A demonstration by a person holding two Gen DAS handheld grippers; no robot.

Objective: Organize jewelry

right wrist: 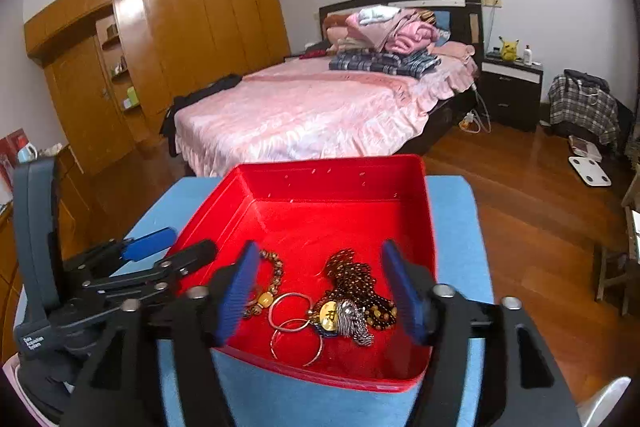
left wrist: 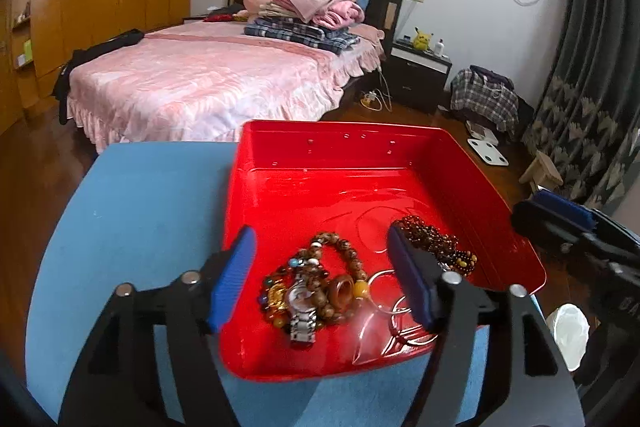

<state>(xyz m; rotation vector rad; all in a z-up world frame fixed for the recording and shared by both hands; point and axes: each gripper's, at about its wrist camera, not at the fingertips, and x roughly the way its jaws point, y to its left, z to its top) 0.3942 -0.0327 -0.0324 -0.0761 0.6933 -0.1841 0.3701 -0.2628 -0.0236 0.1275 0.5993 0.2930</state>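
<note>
A red tray (left wrist: pixel 280 155) sits on a blue table (left wrist: pixel 132 211); it also shows in the right wrist view (right wrist: pixel 428 227). At its near end lie a silver watch (left wrist: pixel 301 311), wooden bead bracelets (left wrist: pixel 340 247), a dark bead necklace (left wrist: pixel 432 239) and silver bangles (right wrist: pixel 290 311). The necklace (right wrist: pixel 352 279) with a gold and silver pendant (right wrist: pixel 344 317) shows in the right wrist view. My left gripper (left wrist: pixel 324 279) is open over the watch and bracelets. My right gripper (right wrist: pixel 320 287) is open over the necklace and bangles. Both are empty.
A pink bed (left wrist: pixel 208 79) with folded clothes stands beyond the table. A wooden wardrobe (right wrist: pixel 180 39) is at the left, a dark nightstand (right wrist: pixel 510 95) and a plaid bag (right wrist: pixel 580 107) at the right. A white scale (right wrist: pixel 590 171) lies on the wooden floor.
</note>
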